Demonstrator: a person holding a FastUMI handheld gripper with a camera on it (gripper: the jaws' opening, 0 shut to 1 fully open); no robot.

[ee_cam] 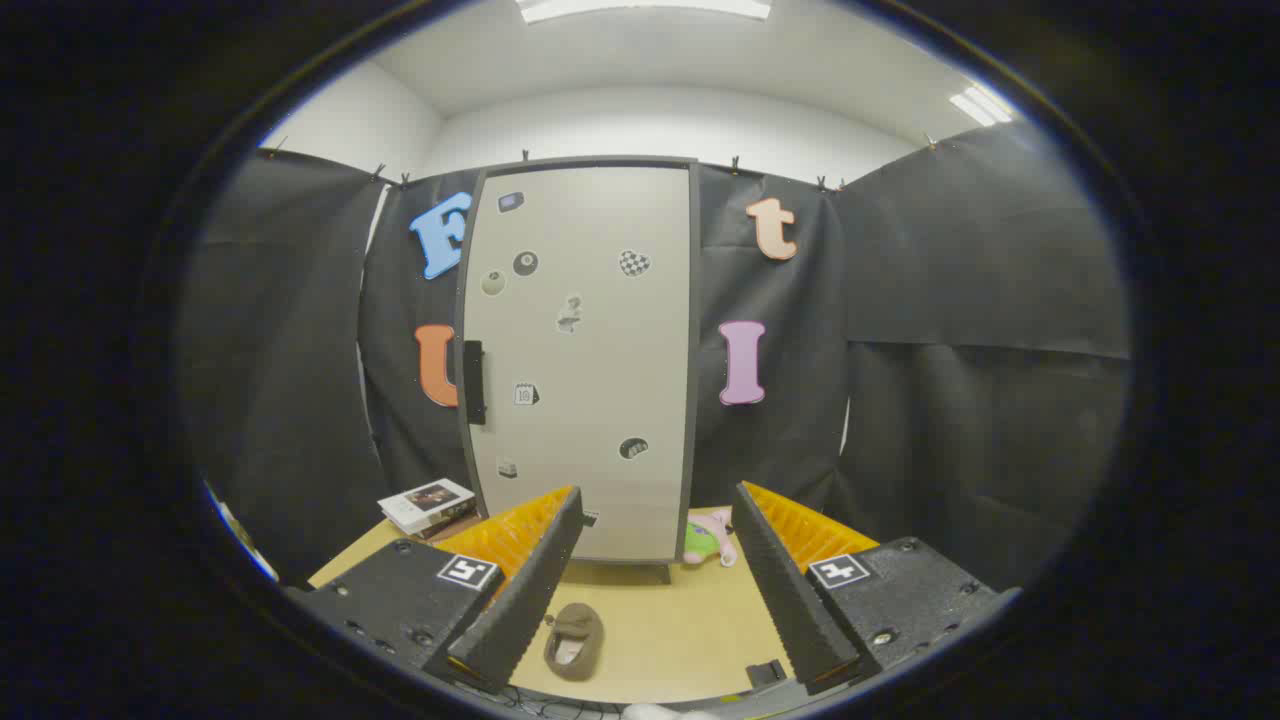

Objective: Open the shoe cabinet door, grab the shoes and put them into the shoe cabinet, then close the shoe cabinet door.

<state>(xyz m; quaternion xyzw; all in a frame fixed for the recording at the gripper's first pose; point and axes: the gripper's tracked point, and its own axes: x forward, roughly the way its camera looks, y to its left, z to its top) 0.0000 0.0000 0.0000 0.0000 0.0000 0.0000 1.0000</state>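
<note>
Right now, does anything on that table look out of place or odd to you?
A few things. One brown slipper lies alone between the open gripper fingers, no partner in sight. A pink and green plush toy lies slumped at the foot of the shut cabinet. Books sit askew at the table corner.

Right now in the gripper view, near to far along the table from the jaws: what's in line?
Open gripper, jaws spread with nothing between them → brown shoe lying on the table between the jaws → shoe cabinet, door closed, standing upright at the table's far end, against the black cloth wall.
</note>
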